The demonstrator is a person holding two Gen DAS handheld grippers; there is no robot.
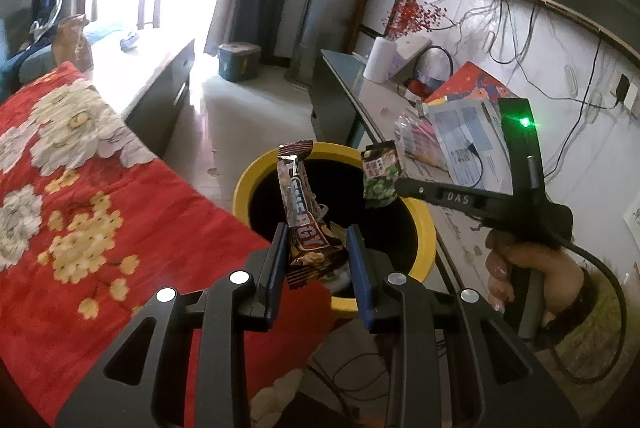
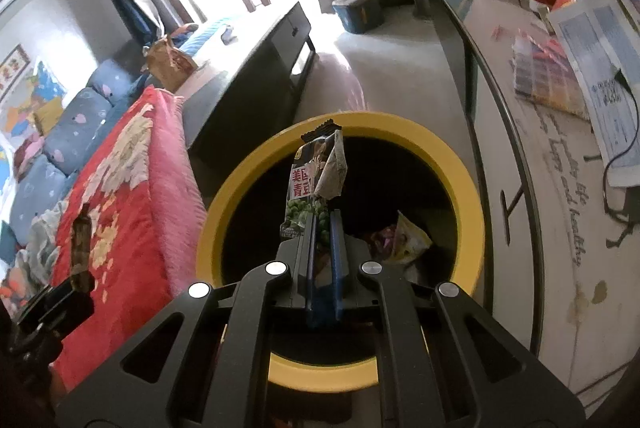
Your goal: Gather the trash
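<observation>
My left gripper point(image 1: 318, 256) has its blue jaws clamped on a brown, crinkled energy-bar wrapper point(image 1: 306, 220), which stands up above the yellow-rimmed round black trash bin point(image 1: 424, 228). My right gripper point(image 2: 323, 240) has its jaws pressed tightly together on a green-and-black foil snack packet point(image 2: 316, 184), held over the bin's dark opening. In the left wrist view the right gripper reaches in from the right, a hand point(image 1: 520, 268) around its handle. Inside the bin lies a yellow crumpled wrapper point(image 2: 408, 240). A red floral blanket point(image 1: 80, 208) covers the bed to the left; a white table point(image 2: 560, 188) with papers stands to the right.
</observation>
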